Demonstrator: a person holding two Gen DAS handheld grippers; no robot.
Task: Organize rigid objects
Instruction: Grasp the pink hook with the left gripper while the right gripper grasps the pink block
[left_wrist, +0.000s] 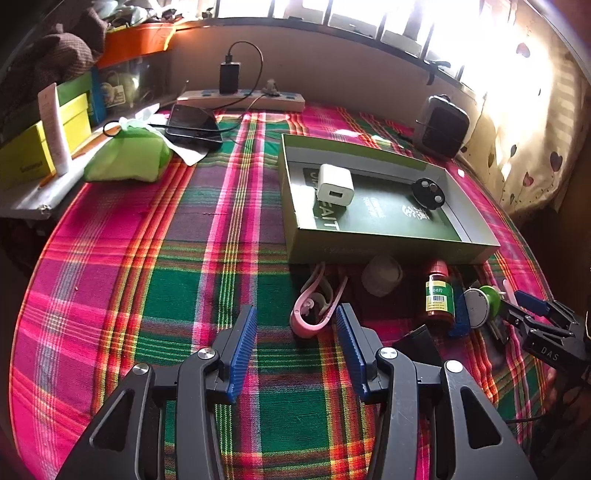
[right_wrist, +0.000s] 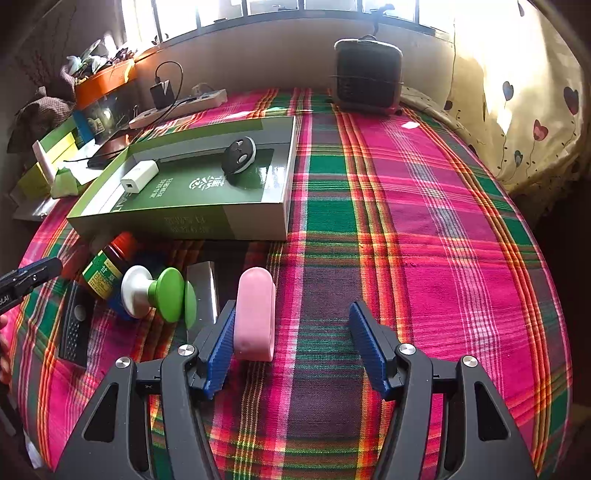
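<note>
Right gripper (right_wrist: 291, 343): jaws spread wide, nothing held. A pink case (right_wrist: 255, 314) lies on the plaid cloth (right_wrist: 424, 229) just ahead, inside the gap and touching or nearly touching the gripper's left pad (right_wrist: 221, 347); contact cannot be confirmed. Its long axis runs away from the gripper, roughly parallel to the pads, so the jaws would close across its narrow width. Judgement: this arm is the nearer one, and a small shift to its left would centre the case before closing.

Left gripper (left_wrist: 291, 347): jaws likewise spread, empty, hovering over bare cloth. A pink clip-like item (left_wrist: 314, 306) lies just ahead, beside its right pad (left_wrist: 351, 343).

Beyond, loose items sit near the case: a green-and-white spool (right_wrist: 155, 295), a brown pill bottle (right_wrist: 107, 266) lying down, a dark remote (right_wrist: 75, 325).

Farther still, the open green box (right_wrist: 177, 221) already holds a white charger (right_wrist: 139, 176) and a black key fob (right_wrist: 241, 155); judged the destination.

At the far edge stands a small heater (right_wrist: 367, 74).
</note>
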